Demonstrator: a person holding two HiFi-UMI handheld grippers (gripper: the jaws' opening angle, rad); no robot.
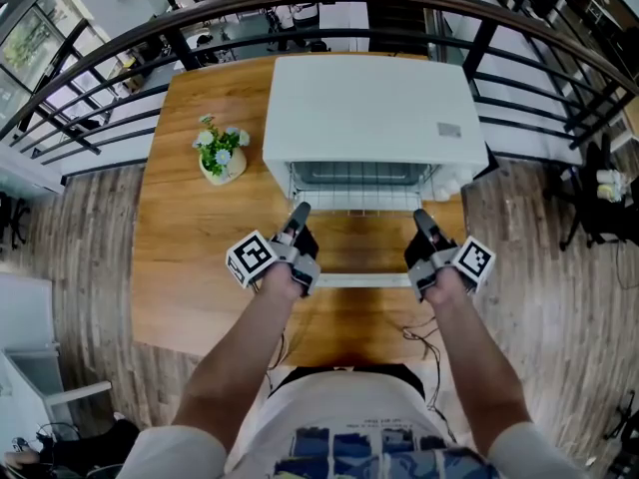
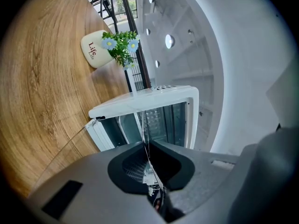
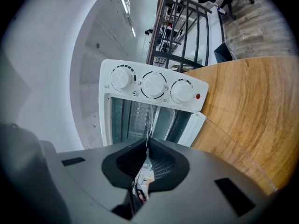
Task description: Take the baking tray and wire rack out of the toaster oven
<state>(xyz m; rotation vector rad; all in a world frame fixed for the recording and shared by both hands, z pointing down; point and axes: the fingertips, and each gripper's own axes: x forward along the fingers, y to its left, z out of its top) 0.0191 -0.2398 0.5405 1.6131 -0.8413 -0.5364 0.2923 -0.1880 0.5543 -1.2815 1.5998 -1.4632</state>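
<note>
A white toaster oven (image 1: pixel 364 108) stands on the wooden table (image 1: pixel 190 257) with its glass door dropped open toward me. The wire rack (image 1: pixel 359 200) sticks out of the opening, over the door. My left gripper (image 1: pixel 299 214) is shut on the rack's front edge near its left end. My right gripper (image 1: pixel 422 218) is shut on the same edge near its right end. In the left gripper view the rack (image 2: pixel 145 134) shows edge-on as a thin wire running into the shut left gripper (image 2: pixel 150 160). The right gripper (image 3: pixel 145 157) pinches the rack (image 3: pixel 147 125) the same way, below the oven's knobs (image 3: pixel 154 85). I cannot make out the baking tray.
The door's white handle (image 1: pixel 359 280) lies across the table between my wrists. A small pot of flowers (image 1: pixel 222 154) stands left of the oven. A dark railing (image 1: pixel 499 28) curves behind the table. Wooden floor lies on both sides.
</note>
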